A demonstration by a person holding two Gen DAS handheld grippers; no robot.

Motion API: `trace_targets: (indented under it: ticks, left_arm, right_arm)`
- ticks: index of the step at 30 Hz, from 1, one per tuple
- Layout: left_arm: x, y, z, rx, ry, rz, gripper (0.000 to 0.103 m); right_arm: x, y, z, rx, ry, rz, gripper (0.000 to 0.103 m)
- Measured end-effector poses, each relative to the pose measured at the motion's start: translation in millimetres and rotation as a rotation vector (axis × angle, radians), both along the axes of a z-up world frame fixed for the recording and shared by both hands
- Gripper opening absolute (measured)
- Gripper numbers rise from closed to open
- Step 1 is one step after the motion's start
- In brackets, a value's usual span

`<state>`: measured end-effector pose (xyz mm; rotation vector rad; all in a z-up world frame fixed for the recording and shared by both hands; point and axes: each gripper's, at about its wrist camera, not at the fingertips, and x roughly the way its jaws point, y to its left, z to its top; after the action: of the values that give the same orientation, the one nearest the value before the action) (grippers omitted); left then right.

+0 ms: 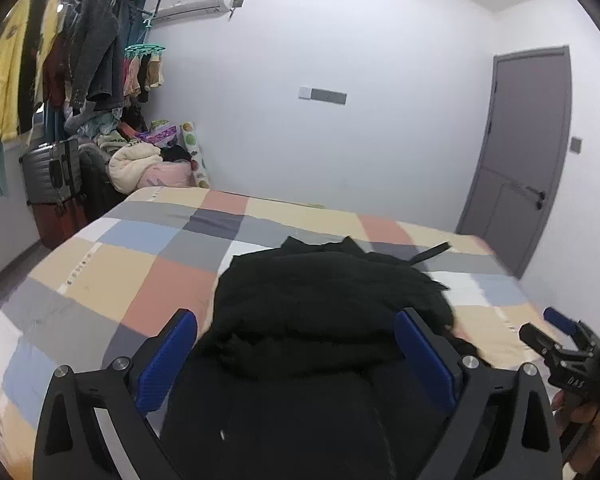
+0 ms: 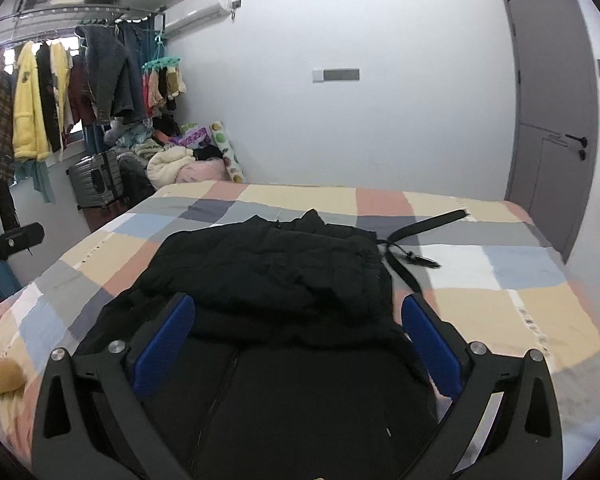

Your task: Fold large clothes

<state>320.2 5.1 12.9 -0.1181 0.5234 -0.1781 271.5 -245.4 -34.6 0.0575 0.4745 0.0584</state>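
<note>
A large black coat (image 1: 324,300) lies bunched on the checked bedspread (image 1: 112,264), its far part folded back toward me. My left gripper (image 1: 296,336) is open, its blue pads either side of the coat's near part, above it. In the right wrist view the same coat (image 2: 276,272) lies with its black belt (image 2: 424,224) trailing off to the right. My right gripper (image 2: 300,320) is open over the coat's near edge. It also shows at the right edge of the left wrist view (image 1: 552,332).
The bed (image 2: 500,280) fills the foreground. A clothes rail with hanging garments (image 1: 60,60) and a grey suitcase (image 1: 52,176) stand at the far left, with a heap of laundry (image 1: 148,160) beside them. A grey door (image 1: 528,152) is at the right.
</note>
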Motion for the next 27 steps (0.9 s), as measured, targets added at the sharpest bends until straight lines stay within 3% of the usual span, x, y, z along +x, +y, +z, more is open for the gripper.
trace_targets:
  ticks: [6,10,16,20,24,27]
  left_arm:
    - [-64.8,6.8,-1.4,-0.045,-0.010,-0.029,0.101]
    - [-88.9,16.8,-24.3,-0.054,0.053,-0.055,0.101]
    - [-89.0,49.5,-78.3,-0.143,0.238,-0.083,0.101]
    - [-76.5,75.7,-113.5,-0.199,0.361,-0.044,0.101]
    - [-63.2,101.9,-147.0,-0.287,0.477,-0.009,0.101]
    - [-57.8,113.9,-170.2,-0.344,0.552,0.015,0.101]
  right_arm:
    - [-59.8,-15.5,-11.8,0.036,0.049,-0.006,0.103]
    - [-80.7,-33.0,-29.6,0.070,0.098,-0.013,0.103]
    - [-77.9,-81.5,-73.8,0.200,0.272,-0.070,0.103]
    - [-75.9,-110.9,-103.5,0.253,0.350,-0.136,0.103]
    - [-65.1,-128.0,-134.5,0.302,0.488,-0.188,0.103]
    - [-57.5,-137.5,-167.1,0.404,0.608,-0.185,0.103]
